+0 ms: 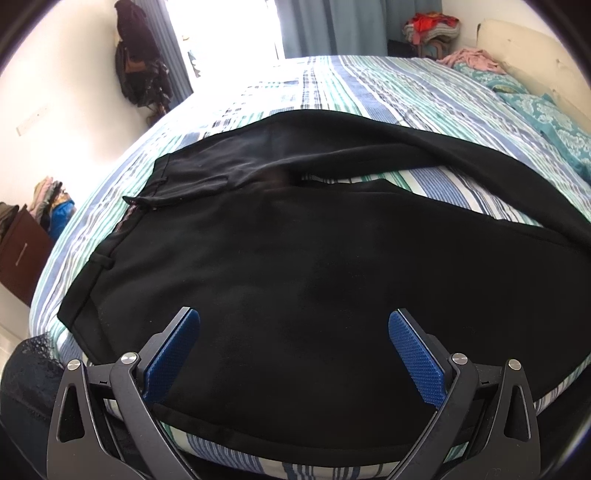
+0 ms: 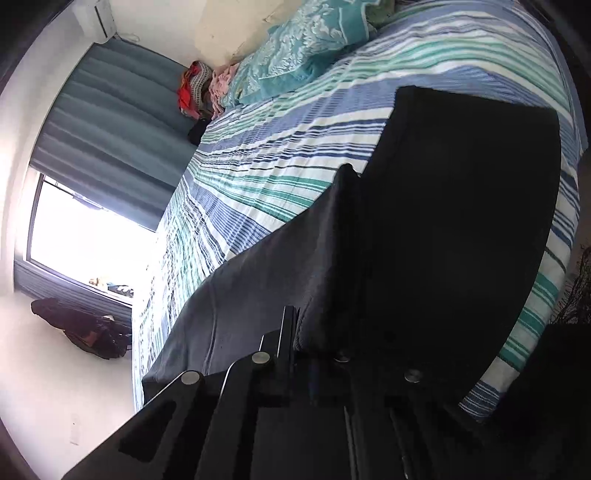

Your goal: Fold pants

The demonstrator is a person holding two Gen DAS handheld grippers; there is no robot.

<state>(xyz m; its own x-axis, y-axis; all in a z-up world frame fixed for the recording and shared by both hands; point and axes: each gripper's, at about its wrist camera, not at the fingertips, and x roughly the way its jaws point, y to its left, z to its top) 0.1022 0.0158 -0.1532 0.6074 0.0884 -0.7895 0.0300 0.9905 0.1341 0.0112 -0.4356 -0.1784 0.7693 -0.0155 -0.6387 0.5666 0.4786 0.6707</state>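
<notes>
Black pants (image 1: pixel 295 251) lie spread across the striped bedsheet (image 1: pixel 332 85), waistband to the left and one leg running off to the right. My left gripper (image 1: pixel 294 332) hovers low over the near part of the pants, open, its blue pads (image 1: pixel 173 358) wide apart with only flat cloth beneath them. The right wrist view is rolled sideways. There my right gripper (image 2: pixel 299 332) is shut on a fold of the pants (image 2: pixel 461 221), and a ridge of cloth rises from its tips. Its pads are hidden by the dark fabric.
Teal pillows (image 1: pixel 535 107) and a pink garment (image 1: pixel 472 59) lie at the head of the bed. A heap of clothes (image 1: pixel 432 29) sits beyond it by the curtain. A dark wooden cabinet (image 1: pixel 22 251) stands left of the bed, and a bag (image 1: pixel 136 62) hangs on the wall.
</notes>
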